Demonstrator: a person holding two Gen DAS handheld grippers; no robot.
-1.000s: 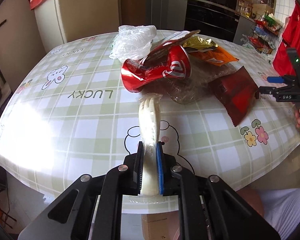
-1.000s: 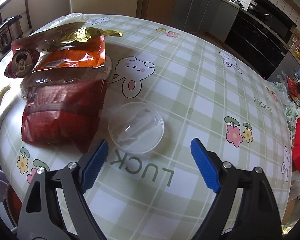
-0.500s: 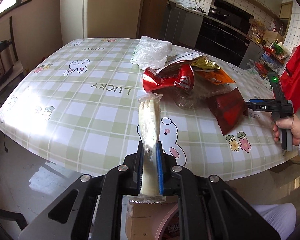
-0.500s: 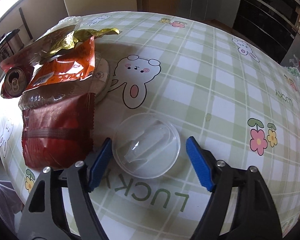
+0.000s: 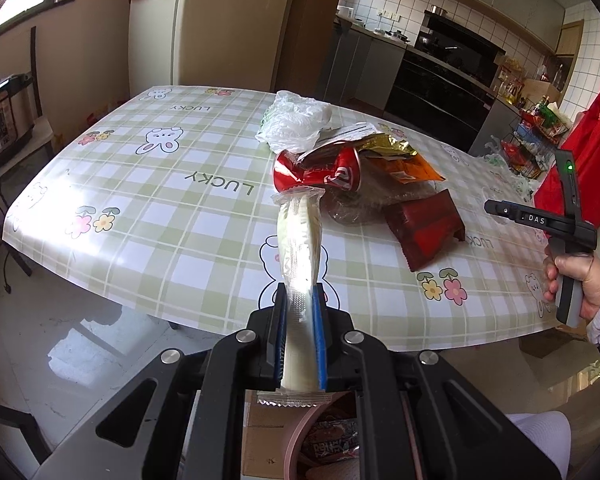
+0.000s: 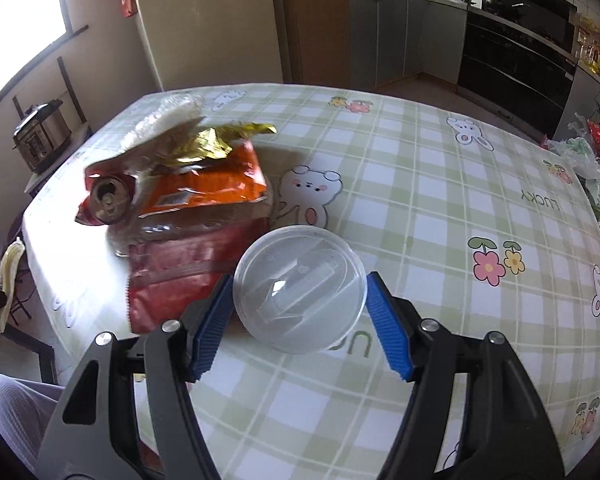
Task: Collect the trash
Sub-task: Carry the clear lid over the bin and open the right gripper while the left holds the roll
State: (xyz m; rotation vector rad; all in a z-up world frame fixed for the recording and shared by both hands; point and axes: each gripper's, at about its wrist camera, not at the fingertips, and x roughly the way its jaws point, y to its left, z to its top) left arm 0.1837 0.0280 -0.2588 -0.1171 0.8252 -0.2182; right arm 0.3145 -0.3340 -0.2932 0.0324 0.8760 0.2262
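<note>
My left gripper (image 5: 300, 340) is shut on a long cream plastic wrapper (image 5: 300, 248) and holds it off the table's near edge, above a pink bin (image 5: 300, 440) with trash inside. My right gripper (image 6: 298, 320) has closed around a clear round plastic lid (image 6: 300, 288), its blue pads touching both rims. A trash pile lies on the table: crushed red can (image 5: 320, 172), white plastic bag (image 5: 296, 124), gold and orange wrappers (image 5: 400, 160), dark red bag (image 5: 424, 224). The right gripper shows in the left view (image 5: 496, 208).
The table has a green checked cloth (image 5: 160, 208). A cardboard box (image 5: 260, 432) sits beside the bin. A fridge (image 5: 228, 20) and kitchen counters stand behind. A cooker (image 5: 0, 120) stands far left.
My left gripper has pulled back and up off the table with the wrapper, over the bin. My right gripper has moved onto the clear lid and closed around it.
</note>
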